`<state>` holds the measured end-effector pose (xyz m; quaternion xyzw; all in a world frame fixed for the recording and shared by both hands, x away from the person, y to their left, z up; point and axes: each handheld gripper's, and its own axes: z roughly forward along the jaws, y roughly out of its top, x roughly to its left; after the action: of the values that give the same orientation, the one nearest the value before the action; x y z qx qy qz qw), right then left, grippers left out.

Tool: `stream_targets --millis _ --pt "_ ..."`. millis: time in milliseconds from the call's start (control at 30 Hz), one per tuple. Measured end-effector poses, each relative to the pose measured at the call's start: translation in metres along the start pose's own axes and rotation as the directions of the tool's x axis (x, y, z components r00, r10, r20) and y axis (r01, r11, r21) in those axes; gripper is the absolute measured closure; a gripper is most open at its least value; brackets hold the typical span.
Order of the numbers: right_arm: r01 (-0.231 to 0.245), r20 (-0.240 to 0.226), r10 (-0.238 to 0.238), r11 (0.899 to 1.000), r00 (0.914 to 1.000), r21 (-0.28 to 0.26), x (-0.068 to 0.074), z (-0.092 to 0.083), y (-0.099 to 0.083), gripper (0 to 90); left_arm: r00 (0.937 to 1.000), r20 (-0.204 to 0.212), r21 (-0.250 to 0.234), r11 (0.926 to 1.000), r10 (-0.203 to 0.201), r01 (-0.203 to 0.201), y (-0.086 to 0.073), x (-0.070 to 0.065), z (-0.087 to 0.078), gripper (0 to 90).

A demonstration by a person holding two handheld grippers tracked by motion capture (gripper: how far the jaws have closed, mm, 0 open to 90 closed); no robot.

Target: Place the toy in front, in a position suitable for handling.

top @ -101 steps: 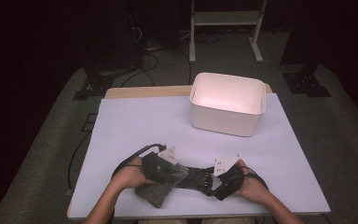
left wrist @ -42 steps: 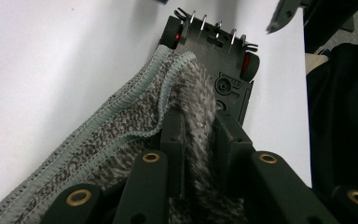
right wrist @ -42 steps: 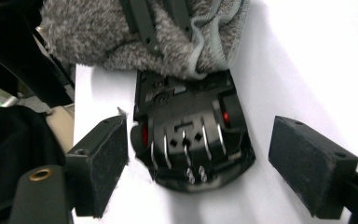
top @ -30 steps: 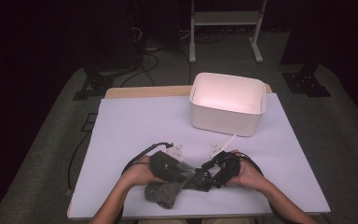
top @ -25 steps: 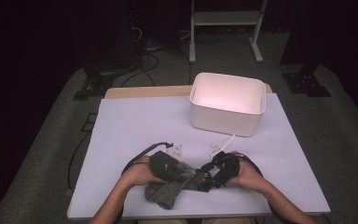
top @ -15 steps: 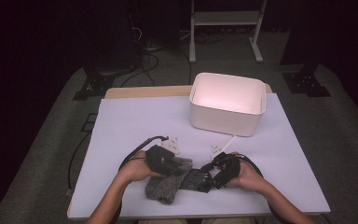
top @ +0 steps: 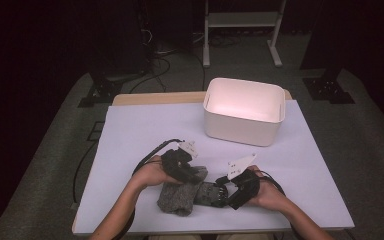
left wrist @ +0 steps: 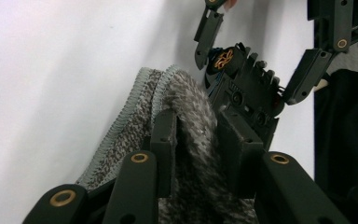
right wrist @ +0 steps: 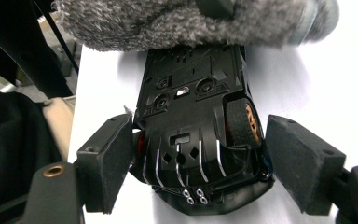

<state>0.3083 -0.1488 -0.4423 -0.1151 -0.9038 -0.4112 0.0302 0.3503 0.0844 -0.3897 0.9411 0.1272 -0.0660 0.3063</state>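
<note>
High view first: the white table [top: 130, 130] spreads out under me, and everything I call goes by the white bin [top: 243, 111], which stands open on the far half of it. Nearer to me than the bin, close to the table's front edge, lies the grey sock [top: 177, 197], a fuzzy knitted lump. My left gripper [top: 182, 167] sits on the sock's bin-side edge; my right gripper [top: 225, 192] comes in from the other side, on the sock's right, below the bin.

Now the black toy car [top: 209, 193]: it pokes out of the sock's mouth, belly up, between the sock and my right hand [top: 265, 192]. In the right gripper view I see the toy car [right wrist: 200, 135] with its underside showing, an orange-hubbed wheel [right wrist: 242, 122] on one side, and the sock [right wrist: 177, 21] wrapped over its far end. My right jaws stand spread on either side of the car; the left pad sits right at the car's flank, the right pad stands just clear of it, so I am not squeezing.

In the left gripper view my left fingers [left wrist: 165, 149] pinch a fold of the sock [left wrist: 189, 121] by its ribbed cuff [left wrist: 130, 107], and they have just been easing apart a little with the cloth between them. The car [left wrist: 244, 93] sits just past that fold.
</note>
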Motion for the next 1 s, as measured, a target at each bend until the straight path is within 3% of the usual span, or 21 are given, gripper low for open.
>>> stream_targets --millis 100,233,333,433,533,767,1000 --pt "0.039 0.032 -0.039 0.999 0.9987 -0.003 0.006 0.0 0.0 23.8 0.9999 0.005 0.024 0.9996 0.011 -0.011 0.002 -0.002 0.0 72.3" --pt "0.088 0.07 -0.088 0.996 0.9936 0.005 0.013 -0.001 0.002 24.0 0.9996 0.011 0.019 0.9995 0.026 -0.026 0.0 -0.005 -0.003 75.2" --pt "0.078 0.082 -0.078 0.997 0.9936 0.004 0.016 -0.002 0.004 24.9 0.9992 0.009 0.013 0.9992 0.038 -0.038 -0.002 -0.01 -0.005 75.3" --pt "0.016 0.051 -0.015 0.999 0.9986 -0.032 0.013 -0.008 0.007 27.8 0.9983 0.021 -0.011 0.9985 0.054 -0.054 -0.006 -0.017 -0.01 75.7" --pt "-0.01 0.043 0.012 0.999 0.999 -0.036 0.013 -0.01 0.01 27.8 0.9965 0.034 -0.025 0.9969 0.076 -0.075 -0.01 -0.025 -0.015 76.0" --pt "0.011 0.018 -0.012 0.998 0.9998 0.056 0.021 0.001 0.015 30.1 0.992 0.084 -0.057 0.9943 0.095 -0.09 -0.019 -0.038 -0.02 76.0" --pt "0.037 -0.031 -0.034 0.995 0.9989 0.088 0.029 0.008 0.013 54.0 0.9905 0.082 -0.061 0.9925 0.111 -0.106 -0.022 -0.044 -0.02 76.0"
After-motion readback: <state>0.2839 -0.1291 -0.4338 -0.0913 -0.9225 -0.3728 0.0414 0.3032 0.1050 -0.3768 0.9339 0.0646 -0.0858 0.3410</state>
